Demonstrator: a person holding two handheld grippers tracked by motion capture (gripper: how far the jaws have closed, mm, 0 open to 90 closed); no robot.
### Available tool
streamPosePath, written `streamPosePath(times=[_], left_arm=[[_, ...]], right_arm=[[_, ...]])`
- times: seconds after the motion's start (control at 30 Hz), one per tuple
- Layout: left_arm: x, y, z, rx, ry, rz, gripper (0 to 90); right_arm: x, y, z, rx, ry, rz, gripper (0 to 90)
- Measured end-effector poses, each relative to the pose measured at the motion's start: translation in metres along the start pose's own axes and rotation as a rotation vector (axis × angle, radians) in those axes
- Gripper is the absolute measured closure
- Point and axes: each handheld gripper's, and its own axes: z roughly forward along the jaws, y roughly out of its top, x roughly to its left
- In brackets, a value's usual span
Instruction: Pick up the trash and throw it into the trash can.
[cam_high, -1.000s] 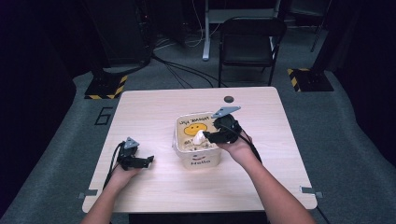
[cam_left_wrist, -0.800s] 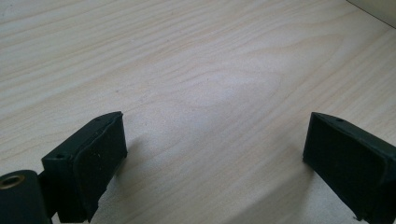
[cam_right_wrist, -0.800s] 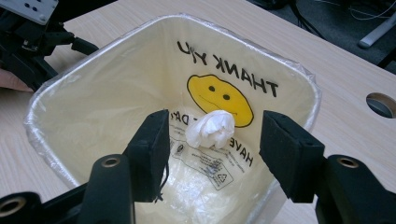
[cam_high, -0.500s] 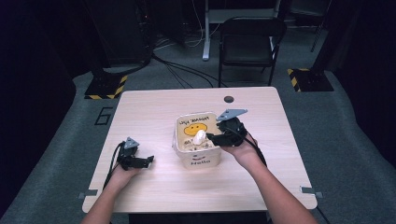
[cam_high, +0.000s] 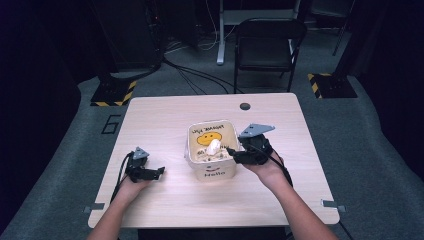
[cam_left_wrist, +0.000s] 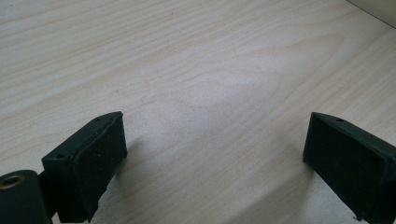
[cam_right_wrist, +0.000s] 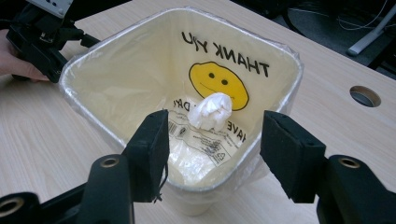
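Light wood-grain rectangular table carried, near centre, a small square cream plastic bin lined w/ a thin printed smiley-face bag; bin upright, liner folded over rim all round. Inside, a crumpled white paper wad lay loose on liner, against the wall bearing the yellow face, apart from both grippers. Right gripper sat at bin's right rim, tips just over the edge; its own view showed jaws partly open, nothing between the pads, one jaw over the bin's inside and the other over the rim corner, not pressing on liner as far as visible. Left gripper lay low on bare table left of bin, well apart from it, jaws wide, empty. Judgement: wad appeared deposited; step in hand looked like clearing right gripper off the bin. To do well: keep jaws apart so pads don't snag thin liner, draw away level and clear of rim, avoid nudging the light bin, which could tip or slide; left gripper could steady bin wall if req'd.
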Motion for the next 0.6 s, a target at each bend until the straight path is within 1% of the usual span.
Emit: streamPosePath(times=[0.03,0.1,0.17,0.33,0.37,0.43,0.47,0.6], left_arm=[[0.0,0.0,0.0,0.001,0.0,0.0,5.9],[0.0,0.0,0.0,0.0,0.0,0.0,5.9],[0.0,0.0,0.0,0.0,0.0,0.0,5.9],[0.0,0.0,0.0,0.0,0.0,0.0,5.9],[0.0,0.0,0.0,0.0,0.001,-0.001,6.0],[-0.001,0.0,0.0,-0.002,0.0,-0.002,5.9],[-0.001,0.0,0.0,-0.002,-0.001,-0.006,5.9],[-0.001,0.0,0.0,-0.002,-0.001,-0.006,5.9]], right_arm=[[0.0,-0.002,-0.002,0.004,-0.002,0.002,41.4],[0.0,-0.005,-0.003,-0.007,-0.003,-0.001,41.4],[0.001,-0.008,-0.005,-0.011,-0.004,0.015,41.4],[0.0,-0.015,-0.006,-0.019,-0.013,0.015,41.4],[0.0,-0.019,-0.006,-0.02,-0.021,0.023,41.4],[0.0,-0.024,-0.005,-0.021,-0.02,0.037,41.4],[0.0,-0.027,-0.004,-0.021,-0.019,0.049,41.1],[0.001,-0.038,-0.002,-0.032,-0.003,0.064,40.5]])
